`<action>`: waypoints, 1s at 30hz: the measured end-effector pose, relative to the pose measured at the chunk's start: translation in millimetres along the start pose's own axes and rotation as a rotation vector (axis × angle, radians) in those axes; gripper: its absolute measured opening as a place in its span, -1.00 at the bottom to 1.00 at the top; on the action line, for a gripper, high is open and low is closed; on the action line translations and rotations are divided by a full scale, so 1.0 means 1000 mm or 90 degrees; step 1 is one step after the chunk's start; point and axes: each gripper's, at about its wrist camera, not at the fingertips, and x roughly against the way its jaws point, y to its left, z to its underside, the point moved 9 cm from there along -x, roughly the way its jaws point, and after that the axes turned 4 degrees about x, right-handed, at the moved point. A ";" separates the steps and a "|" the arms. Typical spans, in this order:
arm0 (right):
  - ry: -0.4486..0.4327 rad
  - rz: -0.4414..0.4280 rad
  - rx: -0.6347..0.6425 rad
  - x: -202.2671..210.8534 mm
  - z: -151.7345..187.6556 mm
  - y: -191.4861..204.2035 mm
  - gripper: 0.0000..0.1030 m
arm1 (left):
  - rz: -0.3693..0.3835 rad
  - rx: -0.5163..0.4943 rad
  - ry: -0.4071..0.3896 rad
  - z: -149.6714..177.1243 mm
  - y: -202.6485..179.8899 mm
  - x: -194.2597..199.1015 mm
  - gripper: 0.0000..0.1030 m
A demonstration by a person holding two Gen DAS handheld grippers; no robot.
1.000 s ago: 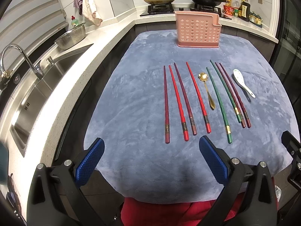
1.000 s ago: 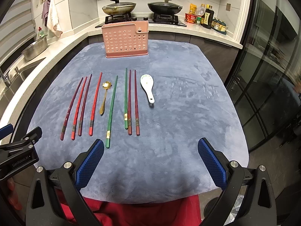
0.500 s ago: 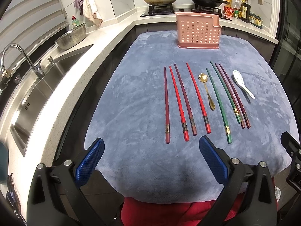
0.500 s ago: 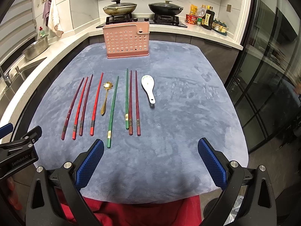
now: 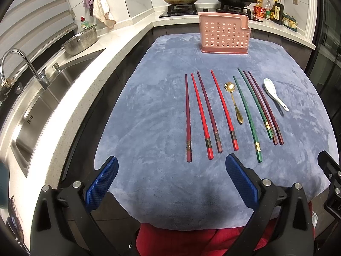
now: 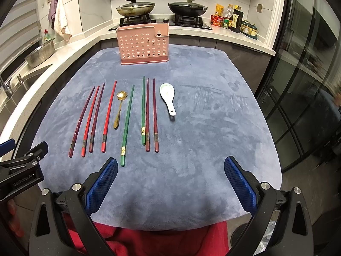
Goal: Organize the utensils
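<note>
- Red, maroon and green chopsticks (image 6: 109,115) lie side by side in a row on the blue-grey cloth of your tabletop (image 6: 213,128), well in front of the pink perforated holder (image 6: 145,43).
- Taking that holder as the landmark: four red and maroon sticks sit to its near left, a lone green chopstick (image 6: 127,125) lies near the middle of the row, and a green stick with two maroon ones lies just right of that.
- A gold spoon (image 6: 119,108) with a flower-shaped bowl rests between the fourth red stick and the lone green one, apart from both.
- A white ceramic spoon (image 6: 168,98) lies at the right end of the row, bowl pointing toward the holder.
- The holder stands upright at the far edge of the cloth, with no utensil showing above its rim.
- Your left gripper (image 5: 170,183) hovers over the near edge of the cloth, its blue fingers (image 5: 102,183) spread wide and holding nothing.
- Your right gripper (image 6: 170,185) hangs beside it, fingers (image 6: 239,185) equally wide apart and bare.
- Behind the holder, two lidded pans (image 6: 136,8) sit on the stove; a sink (image 5: 42,106) lies far to its left.
</note>
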 end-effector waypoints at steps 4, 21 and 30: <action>0.002 0.001 -0.001 -0.001 0.000 -0.001 0.87 | 0.001 -0.001 0.000 0.000 0.000 0.000 0.86; 0.011 -0.001 -0.010 -0.010 -0.001 -0.009 0.87 | 0.011 0.011 0.025 -0.001 -0.008 -0.013 0.87; 0.026 0.001 -0.038 -0.029 -0.003 -0.024 0.87 | 0.046 0.065 0.044 -0.006 0.012 -0.055 0.86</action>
